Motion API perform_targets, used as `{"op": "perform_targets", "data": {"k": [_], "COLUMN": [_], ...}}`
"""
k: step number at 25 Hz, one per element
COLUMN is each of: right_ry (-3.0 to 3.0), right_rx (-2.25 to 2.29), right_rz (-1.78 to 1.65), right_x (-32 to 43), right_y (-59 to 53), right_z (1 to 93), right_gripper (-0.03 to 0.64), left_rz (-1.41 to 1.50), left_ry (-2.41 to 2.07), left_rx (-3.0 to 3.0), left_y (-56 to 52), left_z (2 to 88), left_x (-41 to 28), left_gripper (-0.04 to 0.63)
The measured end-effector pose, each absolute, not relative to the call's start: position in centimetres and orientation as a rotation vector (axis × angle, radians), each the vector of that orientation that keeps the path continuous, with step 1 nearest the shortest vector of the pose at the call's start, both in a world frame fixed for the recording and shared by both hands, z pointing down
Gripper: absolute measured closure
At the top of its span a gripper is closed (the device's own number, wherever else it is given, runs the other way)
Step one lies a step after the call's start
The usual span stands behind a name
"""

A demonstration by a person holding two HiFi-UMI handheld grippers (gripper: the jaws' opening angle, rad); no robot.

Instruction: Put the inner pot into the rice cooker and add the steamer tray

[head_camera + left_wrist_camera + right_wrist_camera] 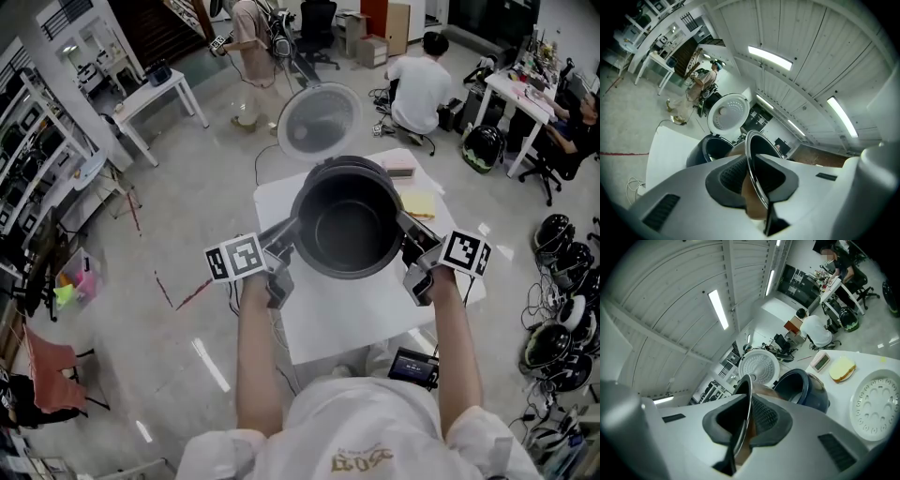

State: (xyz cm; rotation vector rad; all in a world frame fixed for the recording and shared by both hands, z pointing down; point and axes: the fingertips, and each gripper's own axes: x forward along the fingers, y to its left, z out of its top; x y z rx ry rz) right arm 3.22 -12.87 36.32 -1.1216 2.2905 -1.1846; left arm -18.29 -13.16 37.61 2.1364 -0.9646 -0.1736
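At the centre of the head view I hold one inner pot (349, 225) between my two tools; the left tool (284, 246) is clamped on the rim at the pot's left side, the right tool (413, 242) on the rim at its right; each gripper view shows that thin bright rim nipped between dark ribbed pads (731, 176); the pot is round, deep, dark and smooth inside, empty, and lifted clear of the white bench (337, 328).

One rice cooker (806, 389) stands on the bench just beyond the pot; its body is dark blue and rounded, its mouth open, the pot not in it; its one round white lid (319, 120) is tipped up behind, the inner face dotted with small holes.

One steamer tray (876, 405) lies flat on the bench at the right edge of the right gripper view; a pale disc pierced with rings of holes, apart from the cooker. Above it in that view lie one small pink boxy thing (819, 362) and one yellow sponge-like slab (842, 367).

The bench is small, plain and squarish on a glossy grey floor (187, 234); the ceiling (811, 56) is white ribbed panelling with strip lights; three people show along the top of the head view, one standing (251, 47), one crouched (419, 89), one seated at a desk (577, 127); several dark helmets (553, 234) cluster at the right edge.
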Motion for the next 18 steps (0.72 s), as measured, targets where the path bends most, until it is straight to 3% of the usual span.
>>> {"op": "perform_targets", "data": {"k": [18], "right_ry": [2.314], "right_rx": [-0.977], "right_rz": [-1.293], "right_x": [5.8], "right_y": [-24.8], "right_z": [36.9], "right_gripper": [0.578], "left_rz": [-0.271], "left_ry": [-1.06], "left_rx": [2.062], "left_y": [-22.4], "left_z": [37.1], "left_x": [-15.8], "left_gripper": [0.522]}}
